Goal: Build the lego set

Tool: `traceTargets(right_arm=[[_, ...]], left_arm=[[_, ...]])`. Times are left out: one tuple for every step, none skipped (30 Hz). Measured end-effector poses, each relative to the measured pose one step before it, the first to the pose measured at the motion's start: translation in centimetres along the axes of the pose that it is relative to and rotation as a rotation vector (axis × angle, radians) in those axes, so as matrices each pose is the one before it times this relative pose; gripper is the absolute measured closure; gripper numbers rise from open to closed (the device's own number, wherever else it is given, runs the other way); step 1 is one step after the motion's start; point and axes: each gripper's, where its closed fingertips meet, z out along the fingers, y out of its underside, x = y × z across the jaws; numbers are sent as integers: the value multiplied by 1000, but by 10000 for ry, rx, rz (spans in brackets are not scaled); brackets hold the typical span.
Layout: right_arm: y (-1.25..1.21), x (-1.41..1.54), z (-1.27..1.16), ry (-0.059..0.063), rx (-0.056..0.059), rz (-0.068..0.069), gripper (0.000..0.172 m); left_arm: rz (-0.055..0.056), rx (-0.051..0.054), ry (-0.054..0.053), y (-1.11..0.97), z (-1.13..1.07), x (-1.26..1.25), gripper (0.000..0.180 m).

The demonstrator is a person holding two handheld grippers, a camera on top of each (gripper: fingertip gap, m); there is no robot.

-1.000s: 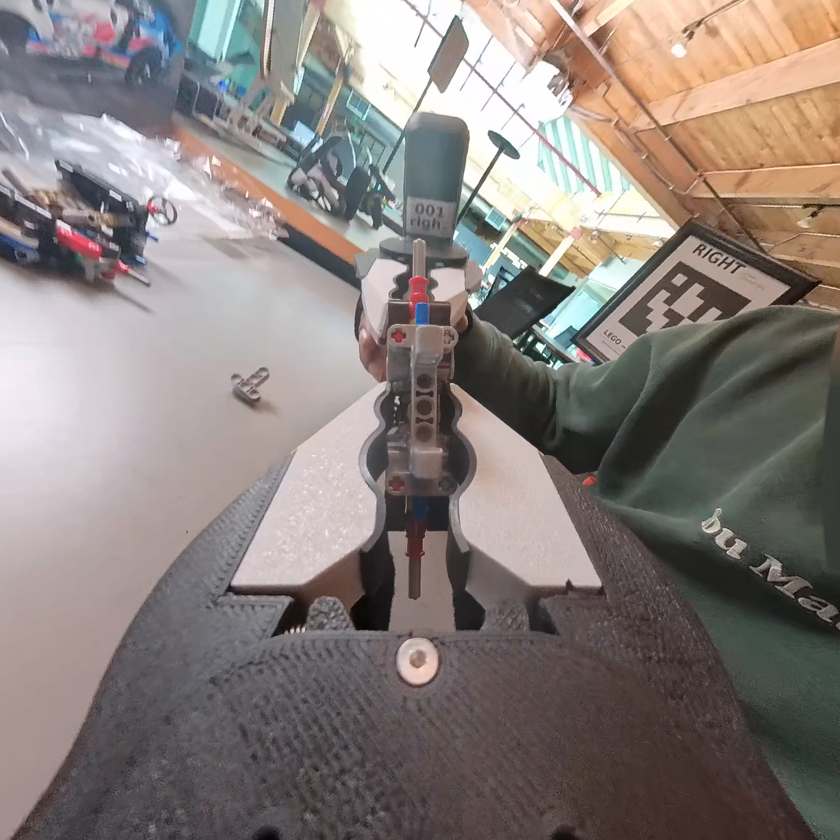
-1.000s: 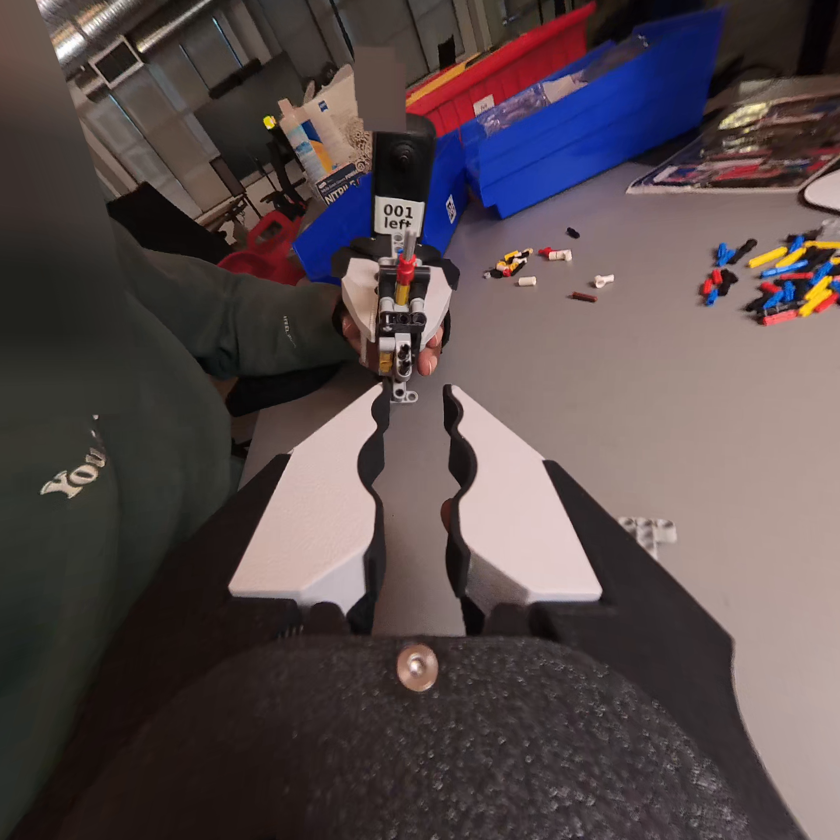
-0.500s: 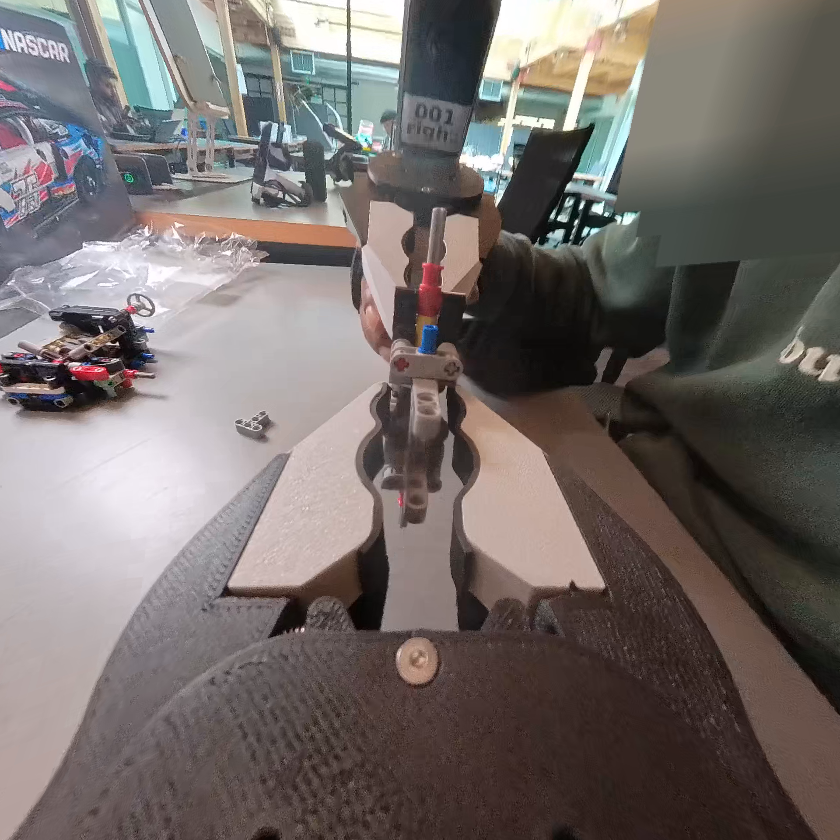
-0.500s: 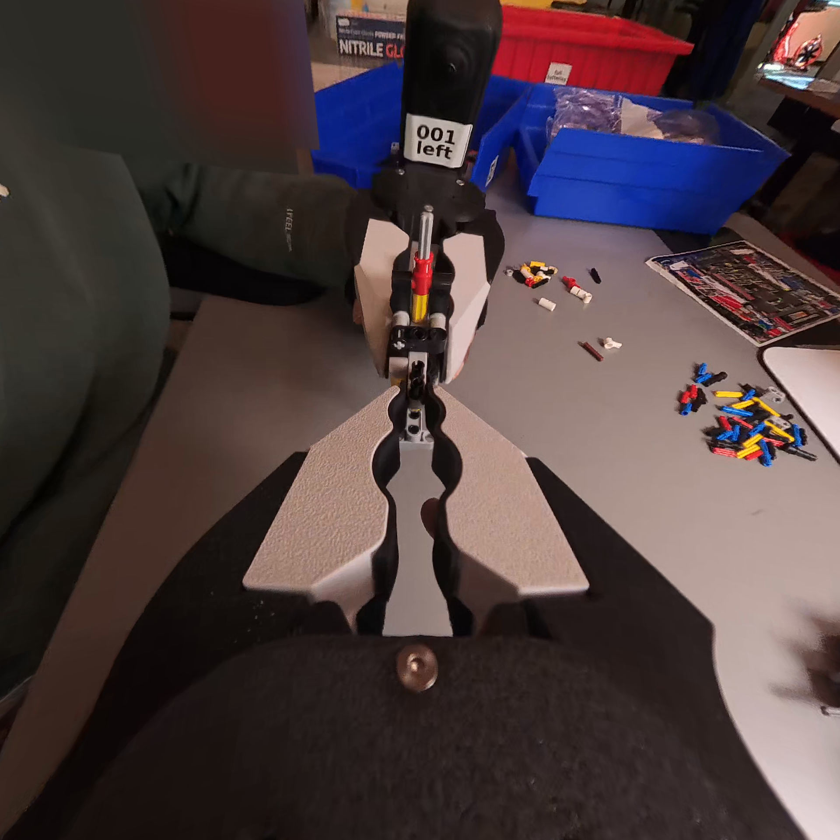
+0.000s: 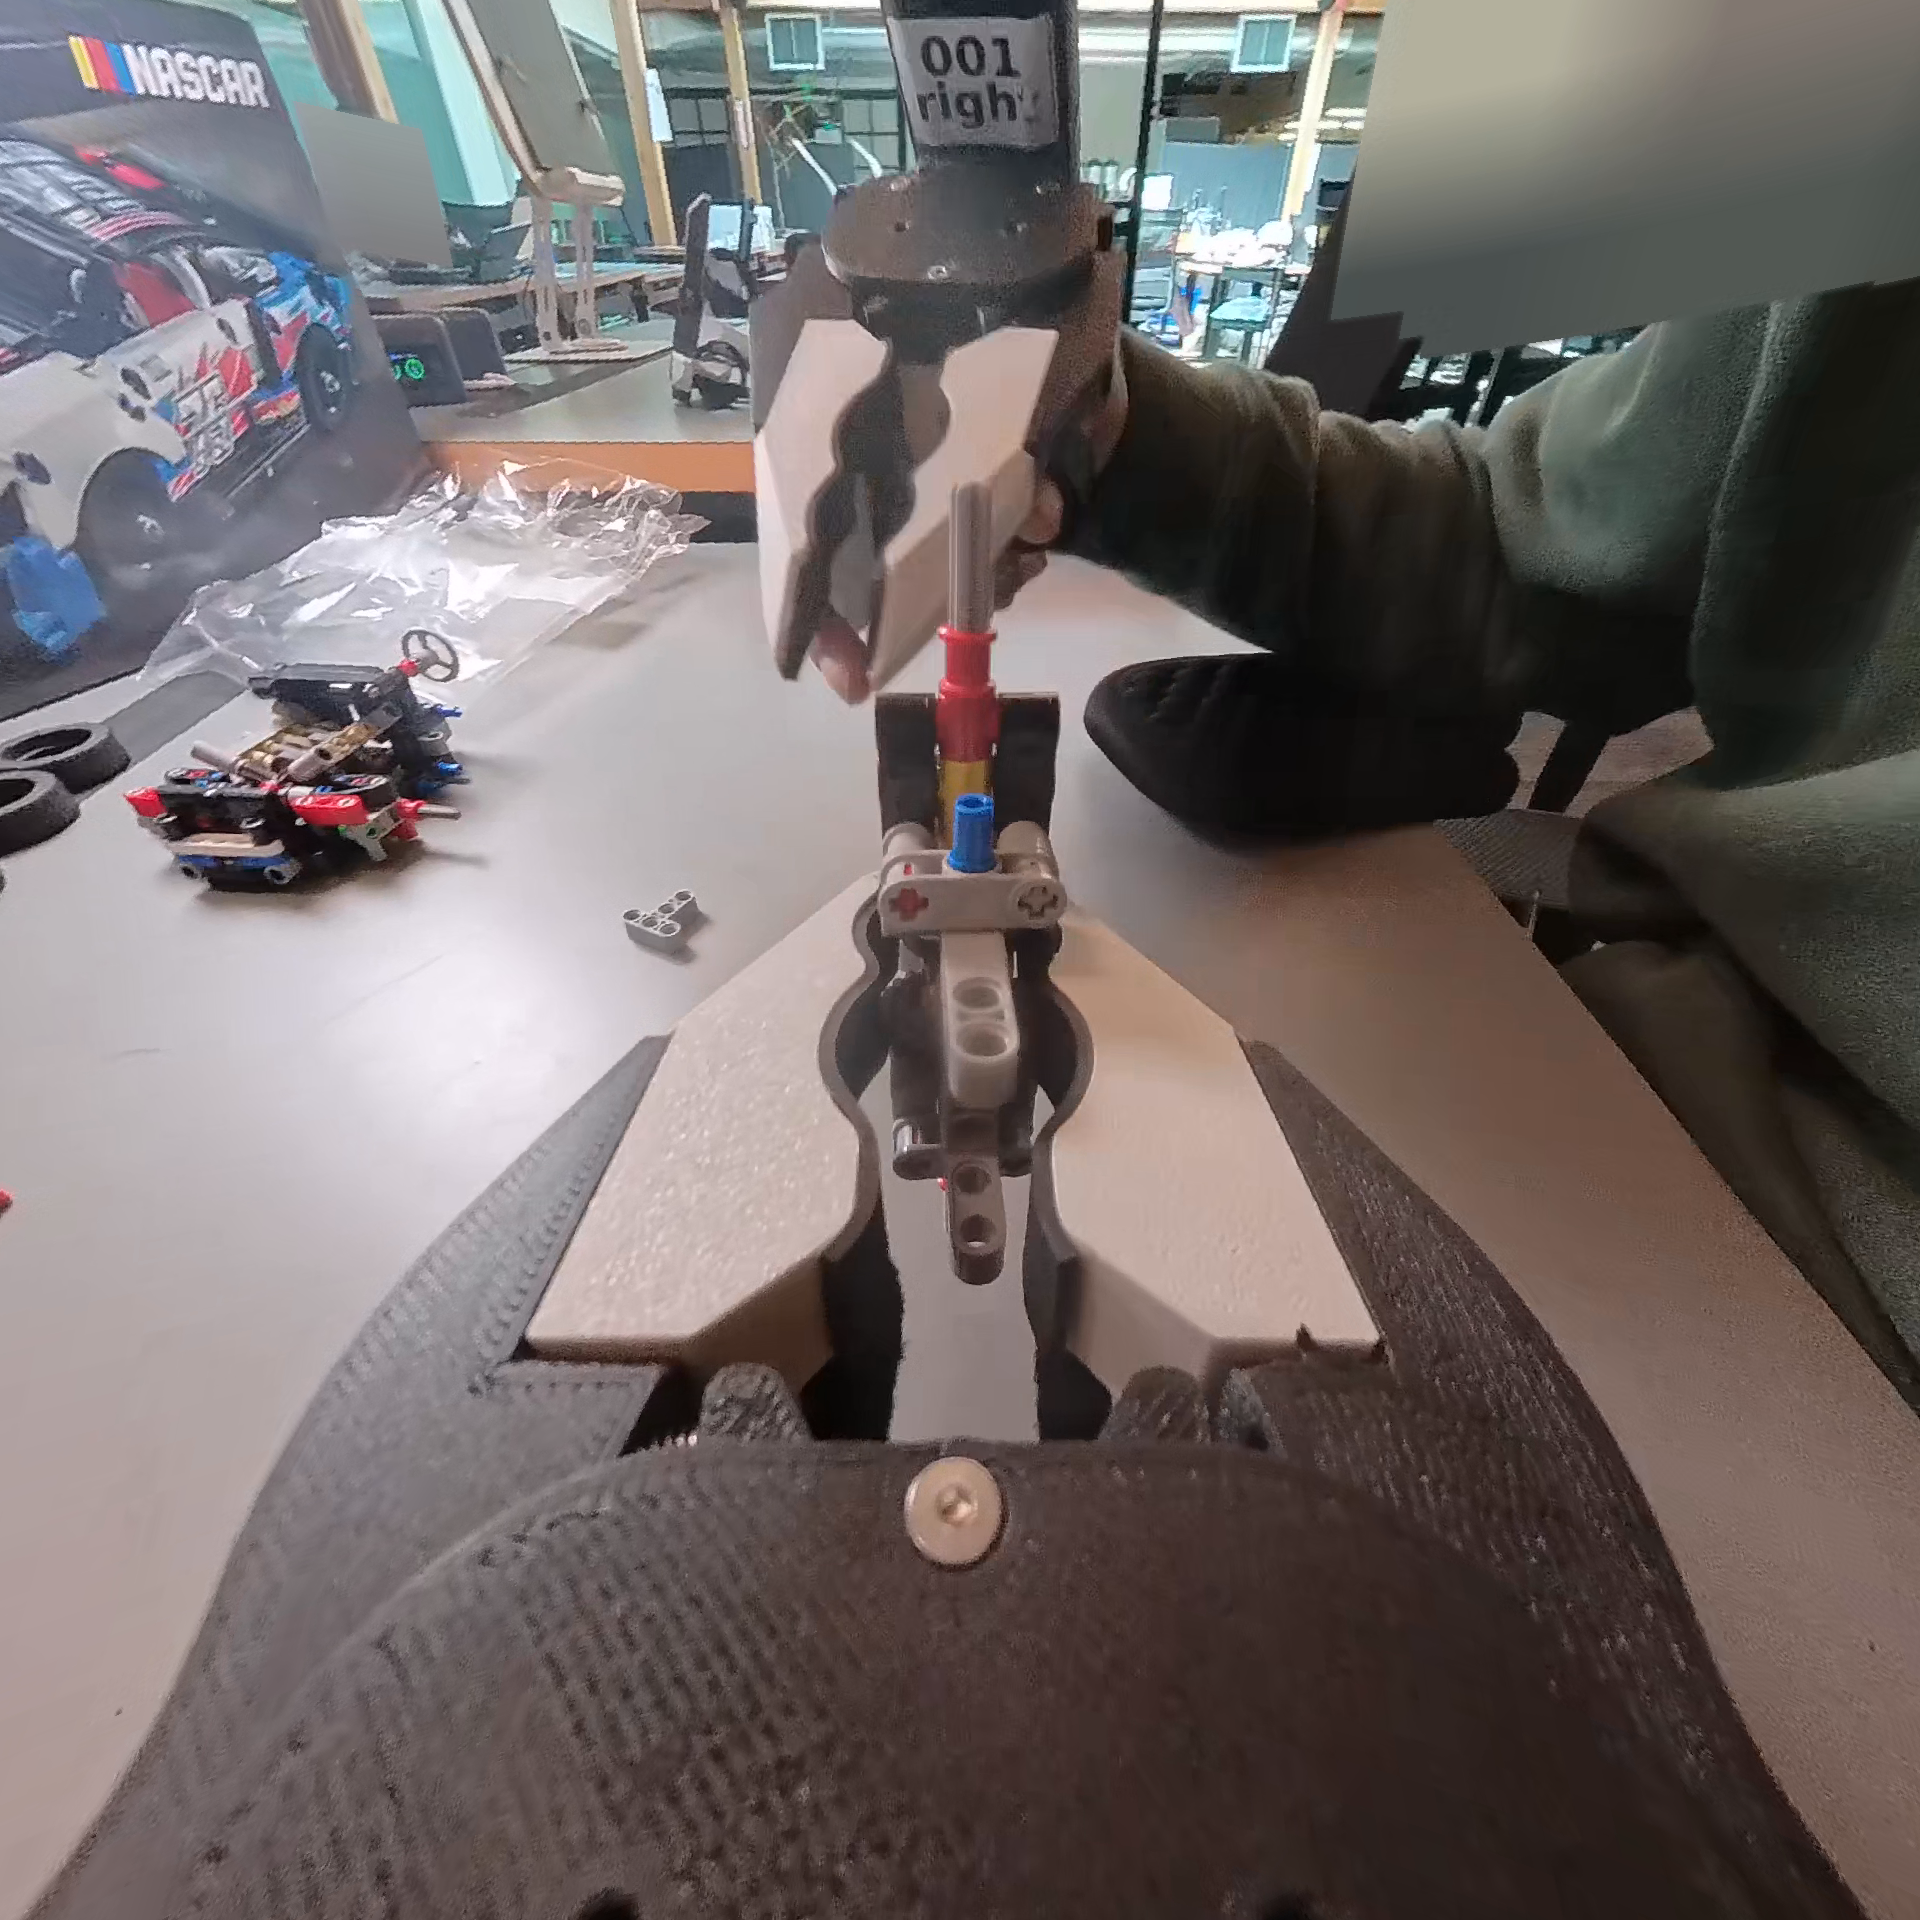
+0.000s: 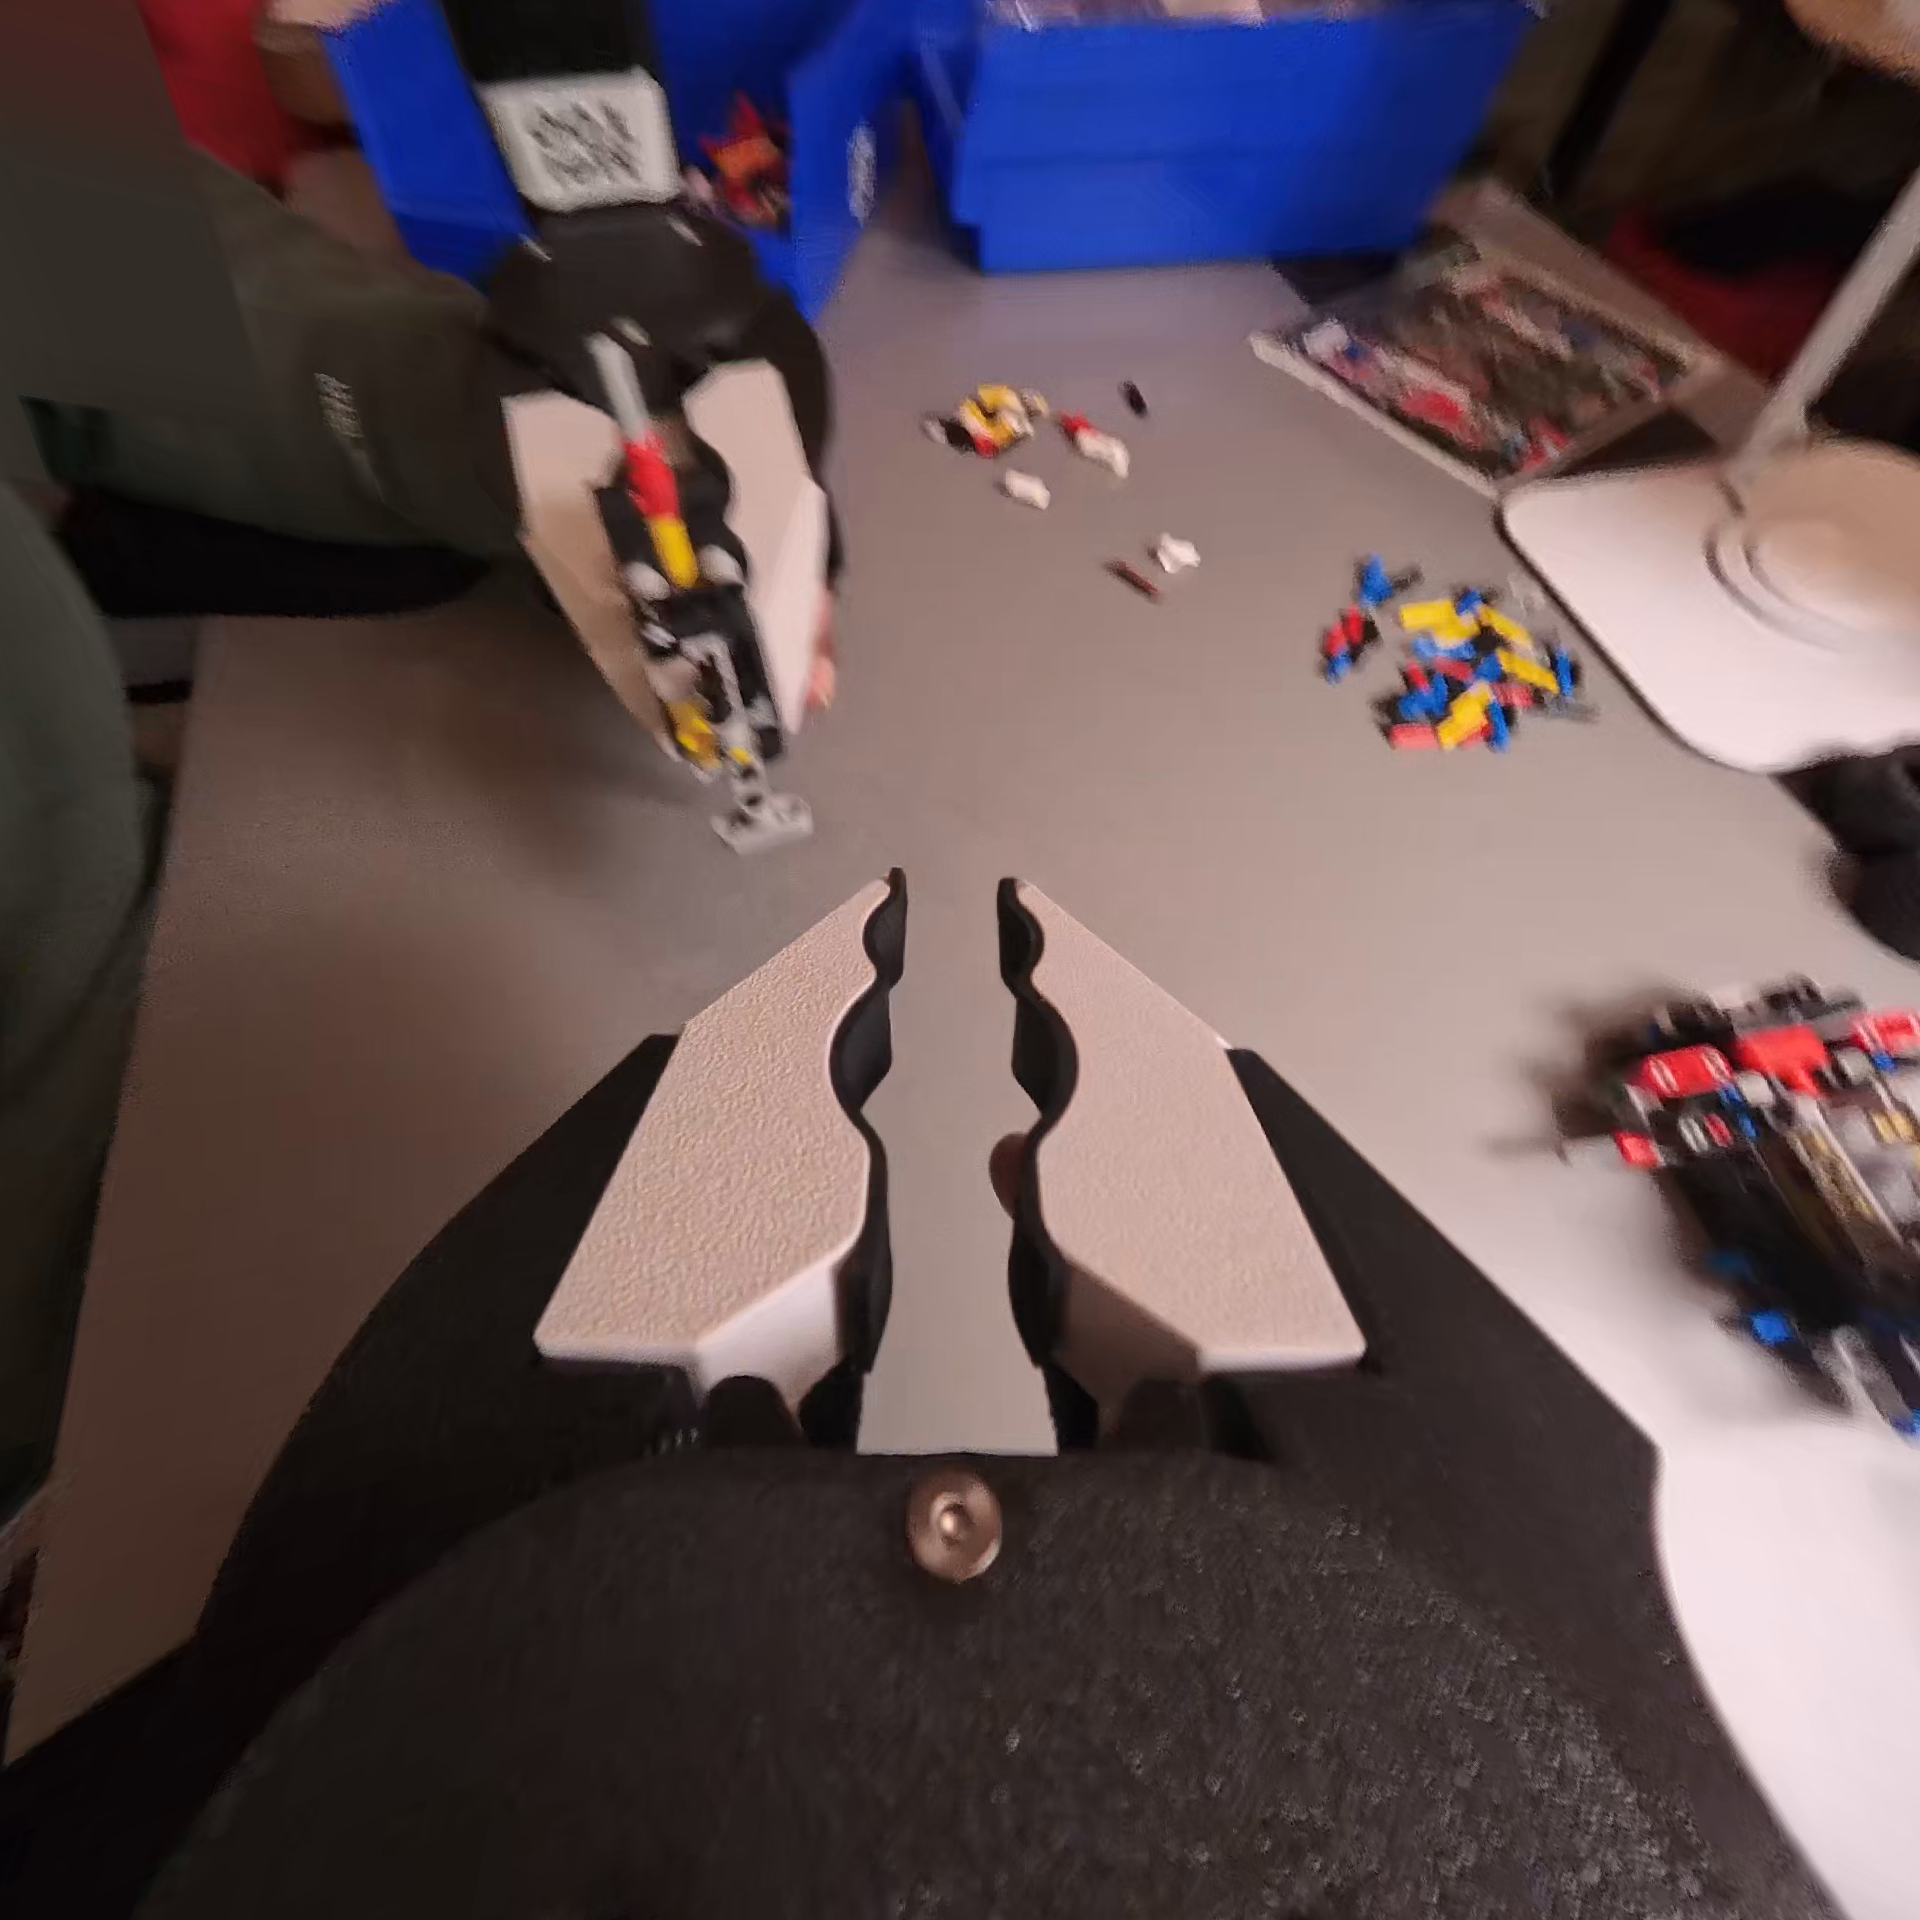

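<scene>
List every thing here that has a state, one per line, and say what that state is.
Left gripper: shut on the brick assembly.
Brick assembly: held, grey axle pointing away.
Right gripper: open, nothing between the pads.
Partly built toy car: resting on the table.
Grey angle beam: loose on the table.

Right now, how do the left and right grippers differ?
The left gripper is closed on a small brick assembly; the right gripper holds nothing, its jaws parted over bare table. The left carries the assembly's grey axle upright; the right hangs apart from it. Both have white fingers with black wavy pads.
</scene>
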Motion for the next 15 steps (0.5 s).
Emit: traceTargets(right_arm=[[1380,1733,-241,456,-742,332,154],[1482,1905,194,617,-812,182,154],[1390,1137,610,236,-827,76,151],[894,389,794,-106,-617,92,148],[452,237,776,-78,-457,57,147],[352,75,698,-90,-498,-79,145],[269,-9,587,-89,-502,-178,143],[232,32,508,-72,-500,-167,140],[156,95,454,-57,-441,-81,137],[-81,223,407,9,-272,-4,137],[-185,39,371,-101,-159,20,137],[-43,-64,361,-156,-236,26,138],[67,-23,344,-110,-289,-75,138],[-114,-117,271,-130,-147,-184,138],[-143,-237,223,-193,-137,-161,140]], left_arm=[[-114,-14,-81,36,-64,-233,161],[-93,35,-56,-40,-46,-163,161],[-55,42,-30,-60,-43,-90,161],[-43,0,-42,-27,-30,-75,161],[-36,-24,-53,1,-11,-91,160],[-36,-23,-9,20,-7,-30,160],[-47,-25,15,31,-7,11,160],[-31,-35,-8,61,18,-22,160],[-4,-48,-21,70,8,-45,160],[-1,-48,-8,60,0,-34,160],[-18,-22,2,16,-7,-42,160],[-38,3,4,-14,-19,-37,160],[-48,3,14,-7,-12,-38,160],[-42,-3,15,1,-7,-20,160],[-26,-6,6,-4,-10,-30,160]])
